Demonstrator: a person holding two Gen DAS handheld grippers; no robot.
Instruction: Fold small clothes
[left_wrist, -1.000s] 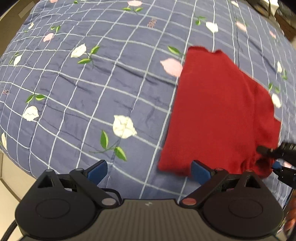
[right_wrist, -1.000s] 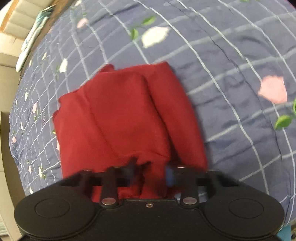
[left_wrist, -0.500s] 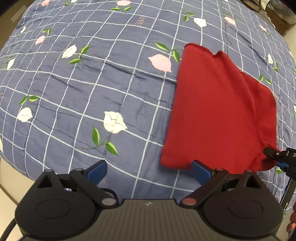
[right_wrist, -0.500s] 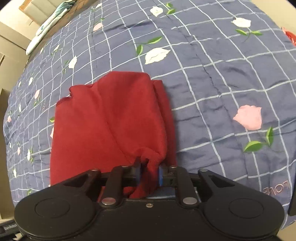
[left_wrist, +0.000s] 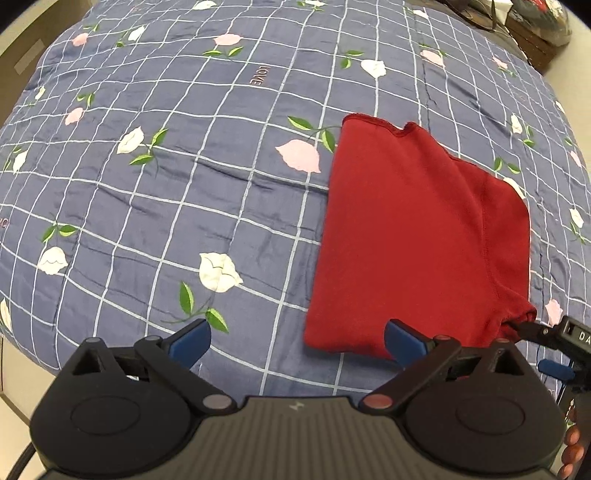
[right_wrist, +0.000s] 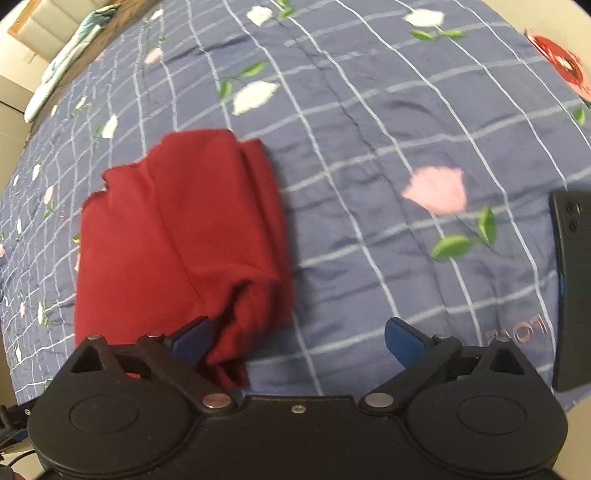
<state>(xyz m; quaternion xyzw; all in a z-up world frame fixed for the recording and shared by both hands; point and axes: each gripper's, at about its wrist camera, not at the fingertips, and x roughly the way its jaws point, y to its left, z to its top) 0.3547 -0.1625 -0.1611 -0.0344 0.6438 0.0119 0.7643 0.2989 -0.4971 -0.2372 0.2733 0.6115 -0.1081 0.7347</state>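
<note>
- The folded red garment (left_wrist: 413, 236) lies on the blue floral quilt (left_wrist: 184, 177)
- Left gripper (left_wrist: 297, 338) has fingers spread wide, its right fingertip hiding part of the garment's near edge
- Right gripper (right_wrist: 297, 338) is spread too, holding nothing; that view is blurred
- A dark phone (right_wrist: 572, 288) is cut off at the right
</note>
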